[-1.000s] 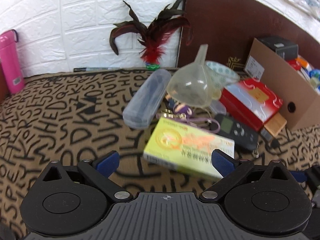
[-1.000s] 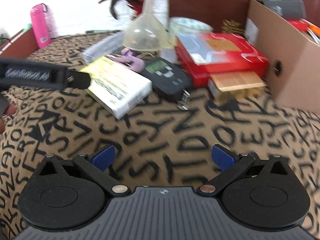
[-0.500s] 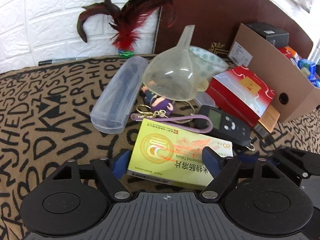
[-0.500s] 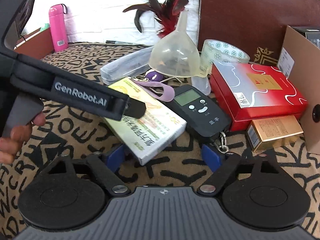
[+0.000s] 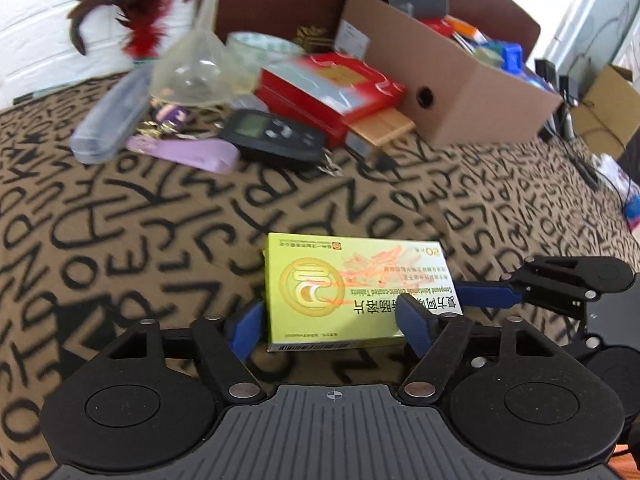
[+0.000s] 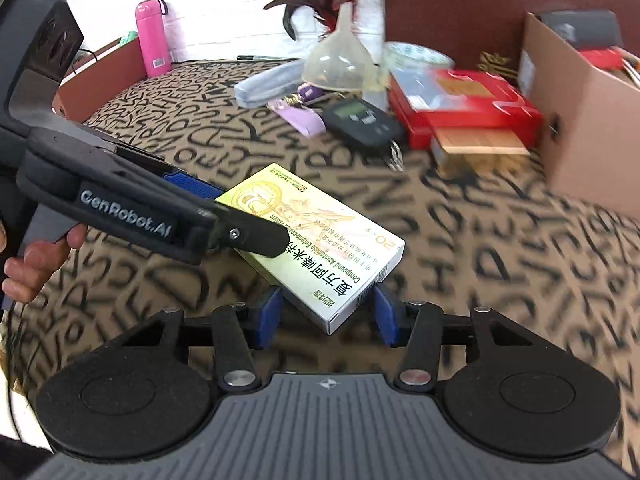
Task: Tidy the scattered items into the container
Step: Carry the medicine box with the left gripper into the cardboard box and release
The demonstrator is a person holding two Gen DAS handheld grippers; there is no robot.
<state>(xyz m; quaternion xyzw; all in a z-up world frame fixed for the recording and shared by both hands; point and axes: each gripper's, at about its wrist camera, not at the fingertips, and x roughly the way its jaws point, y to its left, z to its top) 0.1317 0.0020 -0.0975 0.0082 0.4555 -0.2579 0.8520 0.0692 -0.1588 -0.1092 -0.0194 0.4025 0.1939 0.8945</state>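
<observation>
Brown letter-print cloth [image 5: 168, 216] covers the worktop under both my tongs. My left tongs [image 5: 332, 326] are narrowed onto the yellow-green tablet box [image 5: 352, 292], blue pads pressed to both its sides, box gripped and flat. My right tongs [image 6: 326, 312] sit at the white end of the same box [image 6: 320, 236], pads just beside its corners; can't tell if they actually touch, so grip unclear. From the right wrist view, my left tool lies across the box's top edge, my hand [image 6: 36, 256] on its handle. Box is well apart from the pile behind. Pile: black digital device [image 5: 272, 136], purple strap [image 5: 188, 154], clear case [image 5: 110, 120], clear funnel [image 5: 192, 68], tape roll [image 5: 260, 46], red box [image 5: 332, 92], small gold box [image 5: 380, 132] touching it. Cardboard container [image 5: 460, 100] just beside the red box, already holding stuff. Red feathers [image 5: 140, 32] by the white wall, pink bottle [image 6: 152, 36] far left
</observation>
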